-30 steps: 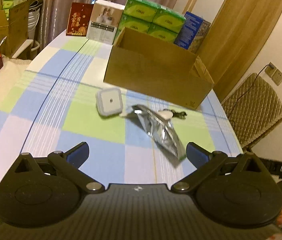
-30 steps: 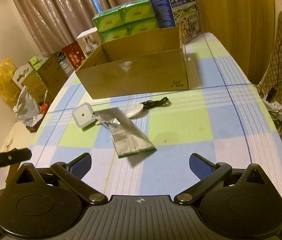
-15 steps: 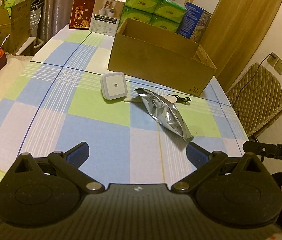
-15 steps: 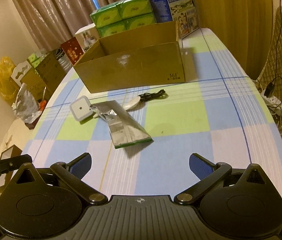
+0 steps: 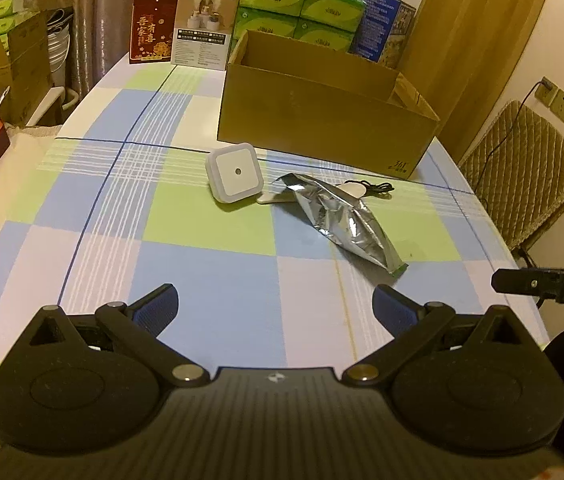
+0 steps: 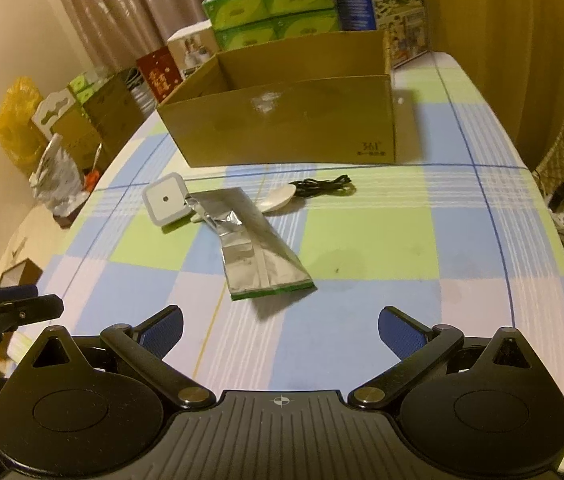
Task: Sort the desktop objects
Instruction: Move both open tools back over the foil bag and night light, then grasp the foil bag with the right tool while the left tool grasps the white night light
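On the checked tablecloth lie a white square night light (image 5: 235,172) (image 6: 165,199), a silver foil pouch (image 5: 346,221) (image 6: 253,244), a white oval object (image 5: 352,190) (image 6: 278,202) and a black cable (image 5: 378,189) (image 6: 322,189). An open cardboard box (image 5: 322,112) (image 6: 290,120) stands behind them. My left gripper (image 5: 275,306) is open and empty, hovering near the table's front. My right gripper (image 6: 279,326) is open and empty, in front of the pouch.
Green tissue packs (image 5: 298,8), a blue carton (image 5: 382,28), a white box (image 5: 205,28) and a red packet (image 5: 149,36) stand at the table's far end. A quilted chair (image 5: 522,172) is to the right. Boxes and bags (image 6: 61,132) clutter the left side.
Both grippers have drawn back and risen a little, so the objects look farther off. Nothing on the table has moved. Both stay open.
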The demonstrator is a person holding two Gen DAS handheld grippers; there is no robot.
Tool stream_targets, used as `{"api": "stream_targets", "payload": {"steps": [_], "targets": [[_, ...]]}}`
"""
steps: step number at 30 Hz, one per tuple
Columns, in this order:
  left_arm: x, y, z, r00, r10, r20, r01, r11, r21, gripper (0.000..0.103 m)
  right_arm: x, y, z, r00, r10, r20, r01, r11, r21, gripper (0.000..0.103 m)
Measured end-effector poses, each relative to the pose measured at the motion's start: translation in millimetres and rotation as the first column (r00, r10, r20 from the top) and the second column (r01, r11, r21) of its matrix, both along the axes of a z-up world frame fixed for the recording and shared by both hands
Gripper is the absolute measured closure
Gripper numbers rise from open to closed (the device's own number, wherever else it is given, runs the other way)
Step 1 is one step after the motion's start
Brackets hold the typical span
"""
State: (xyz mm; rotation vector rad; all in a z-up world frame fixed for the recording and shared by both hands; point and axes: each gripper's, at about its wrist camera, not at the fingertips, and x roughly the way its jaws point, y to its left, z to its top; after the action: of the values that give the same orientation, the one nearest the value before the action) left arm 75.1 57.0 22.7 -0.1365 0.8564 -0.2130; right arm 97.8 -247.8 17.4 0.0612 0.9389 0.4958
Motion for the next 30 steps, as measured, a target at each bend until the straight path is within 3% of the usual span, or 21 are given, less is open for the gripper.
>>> {"api": "stream_targets", "payload": {"steps": [10,16,19,30], "targets": [[33.2,4.4,-17.8,0.995,-0.085,-0.042,0.087,0.995,0.052,0.002,43.1,25.2,-16.5,0.992,0.126,-0.031,-0.127,0.991,-0.048,0.002],[63.8,3.0,-25.4,0.981,-0.185,-0.064,0.192,0.972,0.135,0.002,68.4,48.8,-28.0,0.962,0.268,-0.045,-0.271,0.956,-0.113,0.002],[79.7,1.4,-25.9,0.967,-0.245,-0.074,0.255,0.949,0.187,0.002,80.5,61.0,-31.6,0.939,0.339,-0.053,-0.343,0.93,-0.133,0.003],[145.1,-13.8,-31.0,0.883,-0.458,-0.103,0.464,0.819,0.338,0.003,125.0,106.9,-52.9,0.86,0.487,-0.151,-0.508,0.841,-0.185,0.015]]}}
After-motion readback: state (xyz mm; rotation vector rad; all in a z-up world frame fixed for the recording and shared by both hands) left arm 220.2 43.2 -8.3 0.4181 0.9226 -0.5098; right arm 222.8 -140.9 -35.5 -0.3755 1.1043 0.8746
